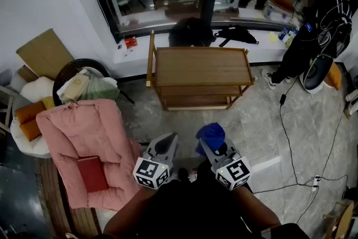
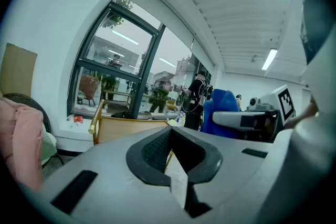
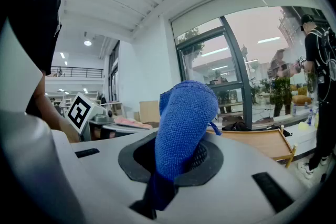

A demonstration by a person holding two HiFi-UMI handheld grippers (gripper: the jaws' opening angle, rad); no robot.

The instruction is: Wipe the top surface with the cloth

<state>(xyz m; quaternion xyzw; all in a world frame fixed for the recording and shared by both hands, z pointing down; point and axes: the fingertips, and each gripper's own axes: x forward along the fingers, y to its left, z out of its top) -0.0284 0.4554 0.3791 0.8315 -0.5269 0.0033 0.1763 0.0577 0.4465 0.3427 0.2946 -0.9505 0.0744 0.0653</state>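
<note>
Cloth [image 3: 184,118] base hidden inside right claw [image 3: 173,162]

Blue cloth [image 3: 184,113] bunched upright in right tool [image 3: 177,162]; wooden cart top [image 1: 202,66] well apart.

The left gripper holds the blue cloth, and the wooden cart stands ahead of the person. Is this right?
Only the side is wrong: the right gripper holds the blue cloth, as the right gripper view shows. The wooden cart does stand ahead of the person.
</note>
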